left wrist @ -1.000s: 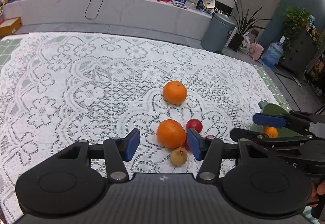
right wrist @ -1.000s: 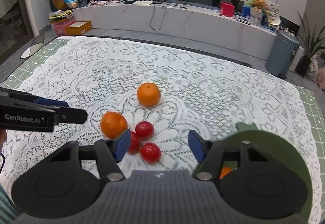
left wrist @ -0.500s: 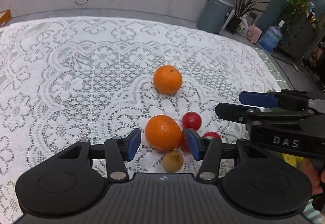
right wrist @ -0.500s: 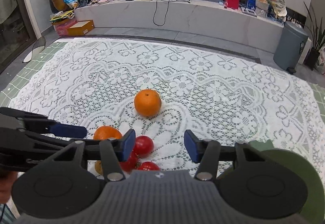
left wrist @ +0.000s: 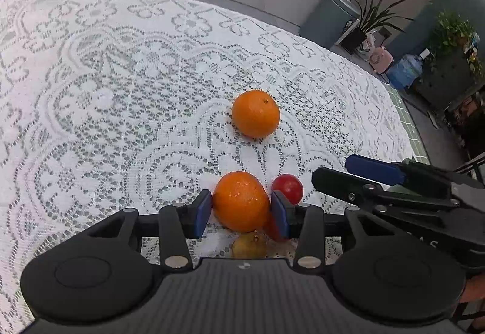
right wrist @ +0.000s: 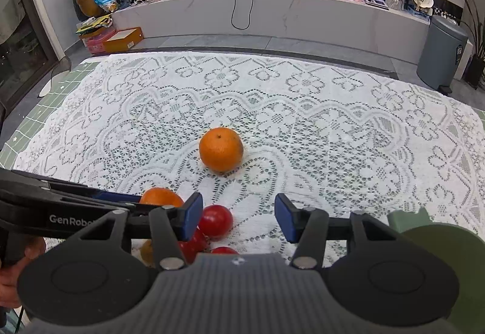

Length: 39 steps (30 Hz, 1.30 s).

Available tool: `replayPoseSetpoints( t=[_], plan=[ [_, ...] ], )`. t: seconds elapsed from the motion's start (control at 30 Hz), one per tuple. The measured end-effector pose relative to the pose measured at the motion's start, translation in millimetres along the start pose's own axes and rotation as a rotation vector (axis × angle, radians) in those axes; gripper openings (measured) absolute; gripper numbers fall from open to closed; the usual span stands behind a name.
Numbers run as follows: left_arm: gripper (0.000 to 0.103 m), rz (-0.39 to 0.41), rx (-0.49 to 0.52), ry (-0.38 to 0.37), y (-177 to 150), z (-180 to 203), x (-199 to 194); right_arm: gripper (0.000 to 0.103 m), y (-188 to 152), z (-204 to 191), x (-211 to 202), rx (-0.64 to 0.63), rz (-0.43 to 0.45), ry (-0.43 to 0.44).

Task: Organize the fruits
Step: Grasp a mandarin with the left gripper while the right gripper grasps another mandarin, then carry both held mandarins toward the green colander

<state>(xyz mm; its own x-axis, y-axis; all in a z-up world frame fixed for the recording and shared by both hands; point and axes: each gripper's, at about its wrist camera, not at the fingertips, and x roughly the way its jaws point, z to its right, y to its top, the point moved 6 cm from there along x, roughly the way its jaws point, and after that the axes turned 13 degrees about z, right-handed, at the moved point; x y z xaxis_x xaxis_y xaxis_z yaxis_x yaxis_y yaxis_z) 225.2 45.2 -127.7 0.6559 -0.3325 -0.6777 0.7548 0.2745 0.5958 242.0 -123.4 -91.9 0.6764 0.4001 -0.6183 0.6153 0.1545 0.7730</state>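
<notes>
- Orange near fruit [left wrist: 241, 200] on lace cloth [left wrist: 121, 91], between left gripper [left wrist: 241, 214] pads, jaws just closing, both pads at its skin
- Right gripper [right wrist: 238, 217] open, empty, red tomato [right wrist: 215, 220] beside left pad
- Second orange [right wrist: 221, 153] farther out, apart

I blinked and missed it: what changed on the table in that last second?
The left gripper came down around the near orange, its jaws closing until the pads look to touch it. The right gripper edged closer, nothing between its jaws. All the fruit lies where it was.
</notes>
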Motion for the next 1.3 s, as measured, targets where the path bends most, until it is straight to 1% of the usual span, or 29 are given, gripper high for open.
replayPoseSetpoints(
  t=[0.2, 0.37, 0.53, 0.7, 0.97, 1.03, 1.1, 1.3],
  plan=[
    [0.047, 0.004, -0.053, -0.004, 1, -5, -1, 0.05, 5, -3, 5, -0.001, 0.006, 0.011],
    [0.046, 0.057, -0.052, 0.029, 13, -11, -13, 0.05, 12, -6, 12, -0.01, 0.019, 0.015],
    [0.046, 0.116, -0.01, 0.115, 27, -23, -23, 0.05, 22, -14, 27, -0.021, 0.03, 0.02],
    [0.046, 0.125, -0.022, 0.146, 31, -34, -23, 0.05, 30, -19, 46, -0.015, 0.044, 0.013],
    [0.046, 0.135, -0.037, 0.15, 36, -40, -25, 0.05, 34, -17, 70, 0.012, 0.035, -0.002],
    [0.046, 0.135, -0.041, 0.15, 37, -42, -25, 0.048, 34, -18, 73, 0.012, 0.033, -0.003],
    [0.046, 0.135, -0.042, 0.151, 37, -43, -25, 0.044, 32, -19, 77, 0.012, 0.024, -0.005],
    [0.046, 0.133, -0.045, 0.15, 37, -43, -26, 0.044, 29, -18, 82, 0.008, 0.01, -0.025]
  ],
)
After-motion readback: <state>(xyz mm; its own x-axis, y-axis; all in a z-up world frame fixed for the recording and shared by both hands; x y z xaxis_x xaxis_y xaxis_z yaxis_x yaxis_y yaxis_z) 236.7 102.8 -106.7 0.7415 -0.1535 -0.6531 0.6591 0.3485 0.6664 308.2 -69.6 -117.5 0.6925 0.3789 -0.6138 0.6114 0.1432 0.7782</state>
